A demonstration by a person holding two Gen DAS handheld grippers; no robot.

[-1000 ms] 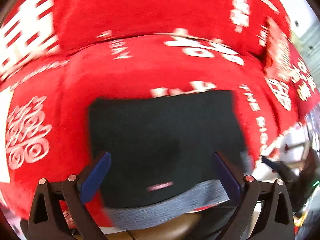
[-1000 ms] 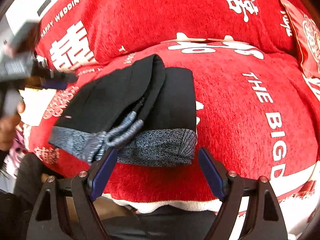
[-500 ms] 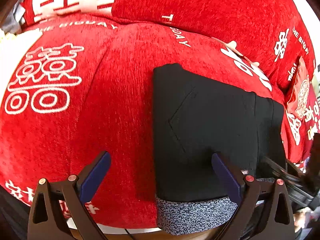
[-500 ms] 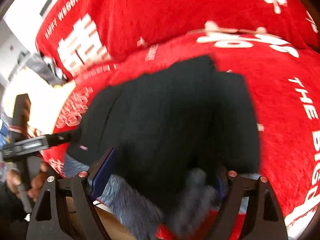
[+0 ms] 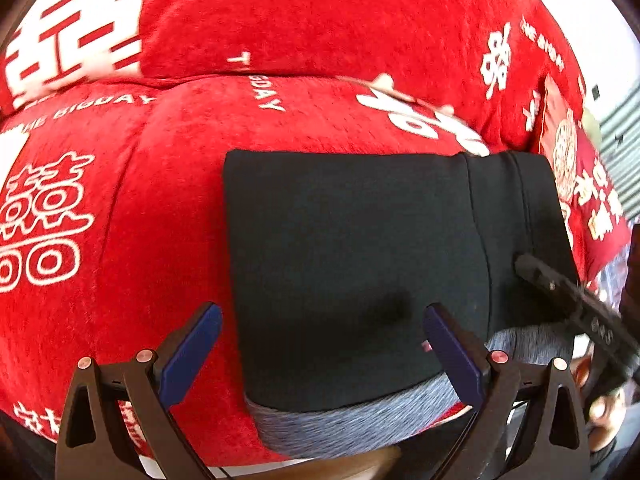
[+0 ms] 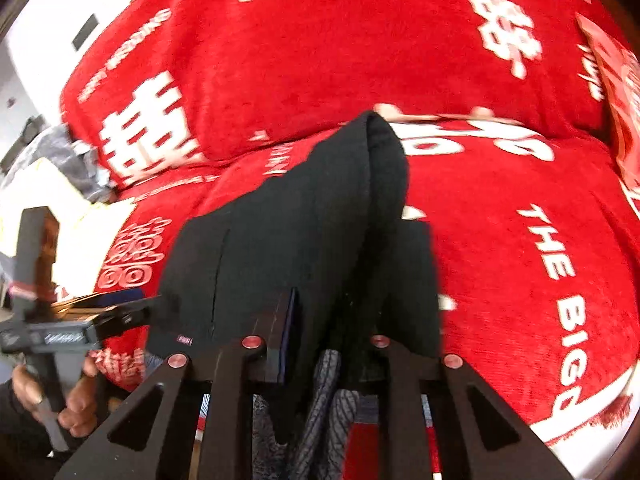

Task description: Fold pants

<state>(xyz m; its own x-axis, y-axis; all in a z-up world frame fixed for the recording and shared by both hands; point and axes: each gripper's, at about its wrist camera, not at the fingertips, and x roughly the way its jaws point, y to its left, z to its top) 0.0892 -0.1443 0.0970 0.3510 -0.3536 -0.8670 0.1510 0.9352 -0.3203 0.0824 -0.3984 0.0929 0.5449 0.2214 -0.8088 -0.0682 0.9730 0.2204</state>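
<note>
Right wrist view: our right gripper [image 6: 320,332] is closing on the pants [image 6: 304,248] near their grey waistband, at the sofa's [image 6: 520,240] front edge. Our left gripper [image 5: 320,332] hovers open, holding nothing. A shallow pinch could slip, undoing the fold.

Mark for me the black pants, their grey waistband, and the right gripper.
black pants [image 5: 352,248], left wrist view, on the flat top layer.
grey waistband [image 5: 352,420], left wrist view, on its near edge.
right gripper [image 6: 320,320], right wrist view, between the fingertips closing on the pants.
</note>
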